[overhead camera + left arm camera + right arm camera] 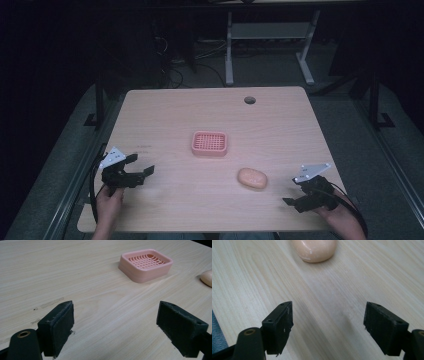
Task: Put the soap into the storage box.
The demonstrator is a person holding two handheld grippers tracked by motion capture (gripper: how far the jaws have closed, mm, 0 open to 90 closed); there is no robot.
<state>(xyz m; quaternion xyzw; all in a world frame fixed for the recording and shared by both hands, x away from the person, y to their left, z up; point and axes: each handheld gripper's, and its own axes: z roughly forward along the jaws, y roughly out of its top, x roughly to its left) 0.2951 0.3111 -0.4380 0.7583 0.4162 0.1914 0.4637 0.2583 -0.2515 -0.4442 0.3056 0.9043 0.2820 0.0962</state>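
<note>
Scene: wooden table [165, 115], 2 handheld grippers at its near edge, 2 pink items between them.
Soap bar: peach-pink oval soap [251, 178] lies flat on the bare wood, ahead and inboard of the right gripper [295, 197]; in the right gripper view the soap [314, 248] sits straight ahead of the jaws, well apart from them.
Soap dish: pink slotted soap dish [209, 143], nothing in it, farther up the table; from the left gripper [142, 167] it lies ahead and to the right [145, 264], also well apart.
Right gripper: jaws spread wide, nothing between them, low over the wood, lined up w/ the soap.
Left gripper: jaws likewise wide apart and bare [115, 325], aimed toward the dish.
Step in hand: prob. the approach; nothing gripped yet, soap not yet in the dish.
Next move: likely right gripper goes fwd until the jaws straddle the soap's short axis, then closes gently; the bar looks smooth and rounded, so it could slip if pinched off-centre.
Left's role: may steady the dish; can't say for sure.
</note>
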